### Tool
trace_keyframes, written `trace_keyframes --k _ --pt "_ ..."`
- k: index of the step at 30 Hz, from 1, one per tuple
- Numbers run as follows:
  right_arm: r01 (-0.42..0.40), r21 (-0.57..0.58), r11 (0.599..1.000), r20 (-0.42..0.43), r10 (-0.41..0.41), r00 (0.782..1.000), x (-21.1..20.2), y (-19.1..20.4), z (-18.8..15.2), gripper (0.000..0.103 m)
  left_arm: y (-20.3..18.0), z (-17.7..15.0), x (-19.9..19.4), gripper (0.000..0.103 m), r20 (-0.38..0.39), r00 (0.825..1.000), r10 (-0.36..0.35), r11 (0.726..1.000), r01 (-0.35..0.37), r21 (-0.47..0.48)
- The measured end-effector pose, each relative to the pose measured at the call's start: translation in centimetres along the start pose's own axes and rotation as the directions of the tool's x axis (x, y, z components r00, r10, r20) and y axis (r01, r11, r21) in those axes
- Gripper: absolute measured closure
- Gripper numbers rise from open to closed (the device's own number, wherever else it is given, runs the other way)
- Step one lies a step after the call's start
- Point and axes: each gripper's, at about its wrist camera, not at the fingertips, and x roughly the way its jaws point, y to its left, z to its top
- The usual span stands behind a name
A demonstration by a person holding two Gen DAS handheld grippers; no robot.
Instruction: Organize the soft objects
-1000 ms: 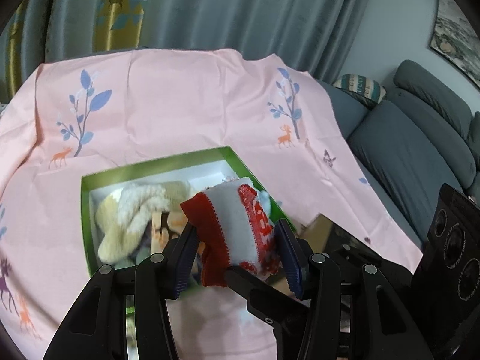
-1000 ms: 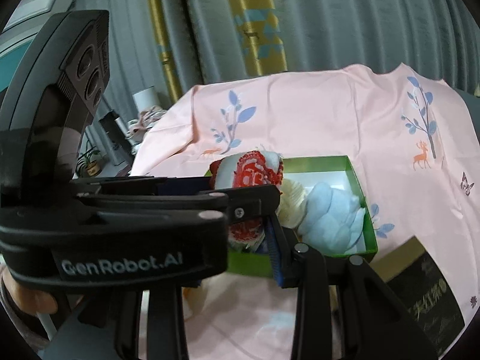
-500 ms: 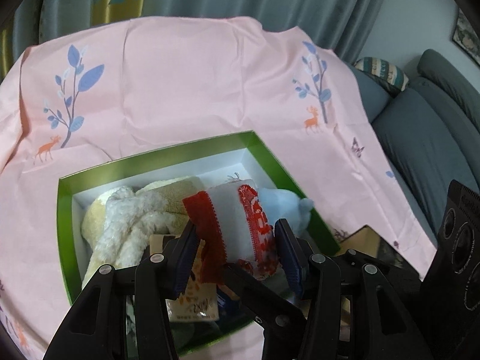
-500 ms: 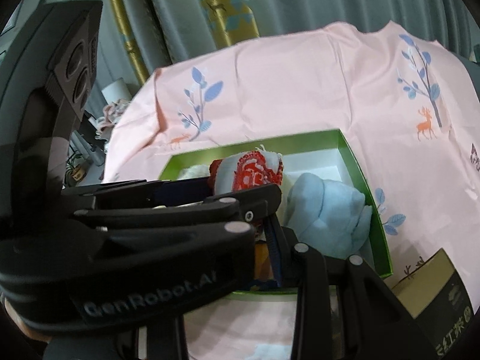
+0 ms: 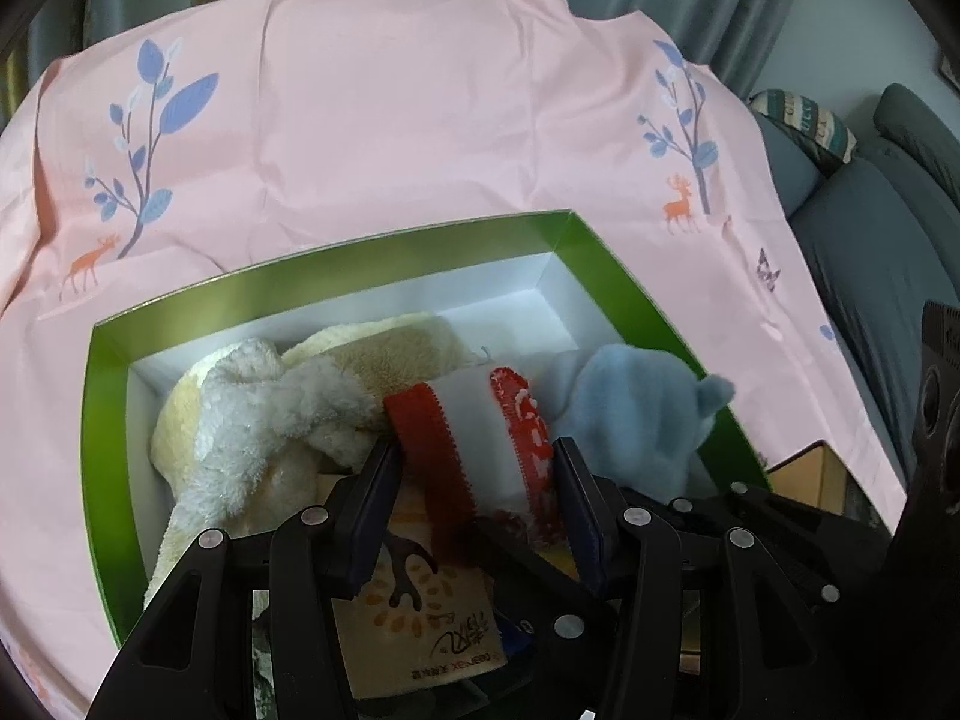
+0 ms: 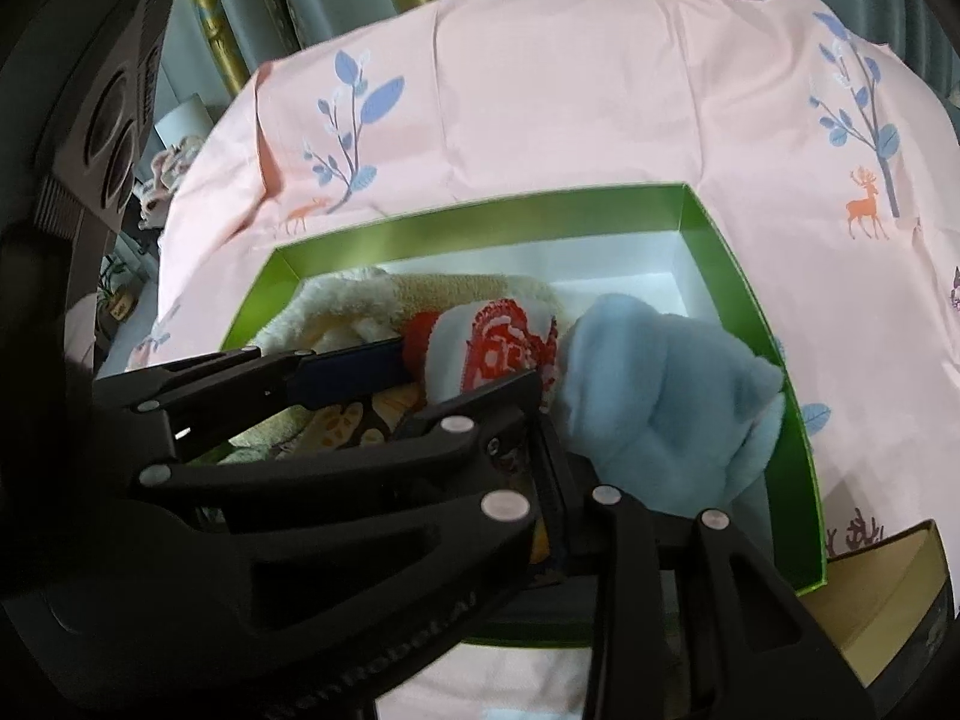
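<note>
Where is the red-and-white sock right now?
The sock is pinched in the left tool, inside the green box. In the left view, the cream towel is on its left and the blue plush on its right.

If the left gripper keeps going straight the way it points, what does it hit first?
The left gripper, shut on the red-and-white sock, would probably press the sock onto the white floor of the green box, between the cream towel and blue plush; depth unclear.

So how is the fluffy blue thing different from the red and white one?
The blue plush is one plain colour and fluffy; the red-and-white sock is smooth knit with red patterns. The blue plush lies loose in the green box; the sock is pinched by the left gripper. Both are soft, side by side.
</note>
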Motion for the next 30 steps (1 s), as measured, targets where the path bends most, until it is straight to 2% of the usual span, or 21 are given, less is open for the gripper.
trace_keyframes --k 7,11,14,16,18,23,27,30 --pt "0.005 -0.015 1.0 -0.019 -0.006 1.0 -0.4 0.3 0.4 0.069 0.3 0.0 -0.7 0.05 0.005 1.0 -0.007 0.999 0.008 -0.047" --pt "0.024 -0.025 0.999 0.001 -0.024 1.0 -1.4 0.4 0.2 0.054 0.1 0.0 -2.1 0.036 0.031 0.999 0.031 0.999 -0.03 -0.031" --pt "0.03 -0.043 0.999 0.012 -0.03 0.999 -2.0 0.8 0.1 0.051 -0.2 -0.3 -3.1 0.035 0.046 0.997 0.059 0.998 -0.058 -0.012" --pt "0.038 -0.055 0.998 0.021 -0.036 0.999 -2.4 1.1 -0.1 0.047 -0.2 -0.4 -3.6 0.03 0.043 0.997 0.071 0.997 -0.071 -0.012" --pt "0.032 -0.057 0.998 0.03 -0.03 0.999 -2.8 1.2 -0.2 0.04 -0.1 -0.7 -4.6 0.015 0.066 0.994 0.082 0.997 -0.081 -0.014" --pt "0.06 -0.065 0.996 0.044 -0.057 0.997 -3.9 1.6 -0.7 0.033 0.5 -1.0 -6.3 0.015 0.097 0.986 0.136 0.991 -0.134 -0.029" --pt "0.114 -0.077 0.99 0.074 -0.108 0.991 -5.4 1.9 -1.3 0.011 1.0 -1.7 -7.8 0.015 0.117 0.98 0.162 0.987 -0.159 -0.038" --pt "0.132 -0.073 0.989 0.09 -0.125 0.988 -6.7 2.0 -1.8 0.005 0.9 -2.4 -8.7 0.015 0.128 0.975 0.182 0.983 -0.179 -0.03"
